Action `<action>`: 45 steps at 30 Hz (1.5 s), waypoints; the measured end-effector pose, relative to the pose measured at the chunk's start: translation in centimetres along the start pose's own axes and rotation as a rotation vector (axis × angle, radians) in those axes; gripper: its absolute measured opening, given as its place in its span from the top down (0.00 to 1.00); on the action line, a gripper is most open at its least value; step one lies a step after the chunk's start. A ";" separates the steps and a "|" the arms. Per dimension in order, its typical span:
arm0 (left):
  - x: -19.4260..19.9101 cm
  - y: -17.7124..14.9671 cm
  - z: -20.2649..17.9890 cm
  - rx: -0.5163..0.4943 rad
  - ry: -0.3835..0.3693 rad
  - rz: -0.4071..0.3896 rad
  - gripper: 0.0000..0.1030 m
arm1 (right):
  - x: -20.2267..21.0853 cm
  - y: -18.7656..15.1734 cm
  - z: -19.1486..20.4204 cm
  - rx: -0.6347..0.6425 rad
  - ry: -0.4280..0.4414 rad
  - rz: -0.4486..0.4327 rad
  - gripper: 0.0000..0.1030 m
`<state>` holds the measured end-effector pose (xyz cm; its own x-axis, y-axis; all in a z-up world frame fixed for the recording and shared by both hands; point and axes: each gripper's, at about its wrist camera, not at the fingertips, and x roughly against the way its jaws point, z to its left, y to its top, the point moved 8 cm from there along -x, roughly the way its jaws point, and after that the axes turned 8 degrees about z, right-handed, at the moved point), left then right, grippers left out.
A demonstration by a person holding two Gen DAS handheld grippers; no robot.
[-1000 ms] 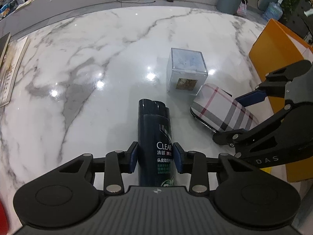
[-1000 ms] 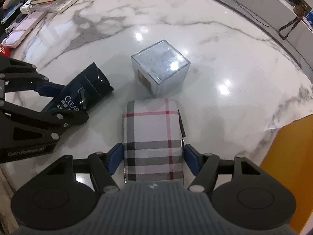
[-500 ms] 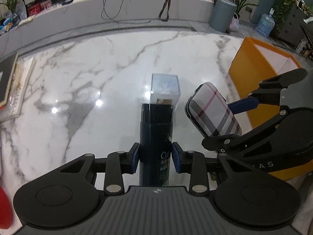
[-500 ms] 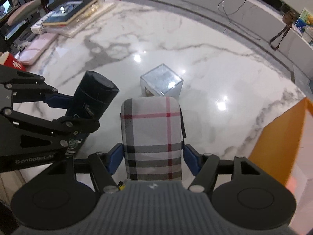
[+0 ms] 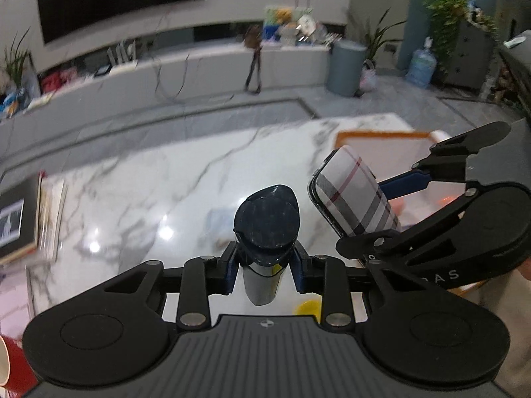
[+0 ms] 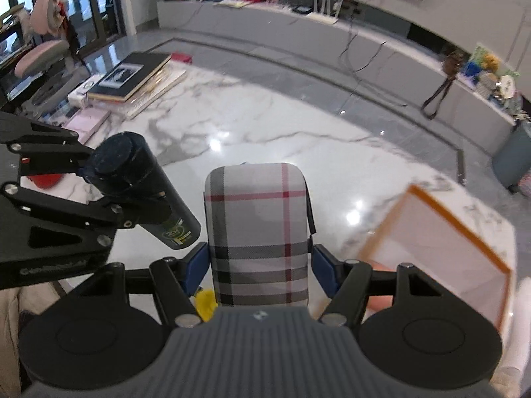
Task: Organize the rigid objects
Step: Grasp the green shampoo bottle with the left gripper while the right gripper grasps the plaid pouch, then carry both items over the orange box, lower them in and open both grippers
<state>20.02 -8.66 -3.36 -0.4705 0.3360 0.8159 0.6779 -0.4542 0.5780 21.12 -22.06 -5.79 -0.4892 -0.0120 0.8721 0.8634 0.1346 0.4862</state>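
Observation:
My left gripper (image 5: 265, 265) is shut on a dark blue shampoo bottle (image 5: 267, 222), which is held in the air with its cap end pointing away from me. My right gripper (image 6: 260, 262) is shut on a plaid hard case (image 6: 259, 215), also clear of the marble table (image 6: 265, 126). In the left wrist view the plaid case (image 5: 356, 195) and right gripper (image 5: 388, 212) sit to the right, close beside the bottle. The right wrist view shows the bottle (image 6: 139, 179) in the left gripper (image 6: 106, 192) at the left. A blurred clear cube (image 5: 219, 220) lies on the table below.
An open orange-rimmed box (image 6: 464, 230) stands on the table's right side, its rim (image 5: 381, 132) just beyond the case. Stacked books (image 6: 132, 79) lie at the table's left end. A red cup (image 5: 10, 371) and a yellow object (image 5: 307, 306) are near me.
Both grippers have risen, lifting the bottle and the plaid case off the table. Both views tilted upward, so the room and the orange box's opening now show. The clear cube stayed on the table.

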 end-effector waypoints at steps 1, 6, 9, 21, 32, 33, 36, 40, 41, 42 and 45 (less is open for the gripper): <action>0.5 0.3 -0.8 -0.009 -0.009 -0.013 0.65 | 0.9 -0.4 -0.6 -0.009 -0.007 -0.004 0.36; 2.3 2.5 -5.7 -0.070 -0.070 -0.075 0.65 | 4.9 -3.2 -4.6 -0.072 -0.061 -0.019 0.36; 2.4 3.6 -8.6 -0.104 -0.108 -0.093 0.65 | 6.6 -5.4 -7.6 -0.117 -0.121 -0.018 0.36; -3.1 6.7 -14.4 -0.163 -0.164 -0.046 0.65 | 4.6 -9.0 -15.5 -0.209 -0.198 0.030 0.35; -10.1 9.9 -13.4 -0.162 -0.142 0.013 0.65 | -4.5 -6.1 -19.4 0.065 -0.189 0.167 0.35; -10.6 10.2 -13.3 -0.165 -0.140 0.018 0.65 | -5.2 -6.1 -19.8 0.098 -0.189 0.186 0.35; -11.8 10.8 -13.2 -0.181 -0.148 0.028 0.65 | -7.4 -6.3 -20.3 0.196 -0.183 0.262 0.35; -13.3 11.3 -13.5 -0.201 -0.164 0.042 0.65 | -9.7 -6.6 -20.5 0.293 -0.173 0.354 0.35; -13.5 11.4 -13.7 -0.204 -0.165 0.045 0.65 | -10.2 -6.7 -20.6 0.307 -0.166 0.375 0.35; -13.8 11.5 -13.8 -0.206 -0.165 0.049 0.65 | -10.7 -6.8 -20.5 0.314 -0.156 0.397 0.35; -14.7 11.5 -14.0 -0.212 -0.164 0.063 0.65 | -11.8 -7.3 -20.5 0.335 -0.140 0.440 0.35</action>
<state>26.77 -30.35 -8.51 -0.3216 0.4231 0.8471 0.5610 -0.6355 0.5304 23.09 -43.18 -18.45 -0.1236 0.2447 0.9617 0.9146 0.4040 0.0147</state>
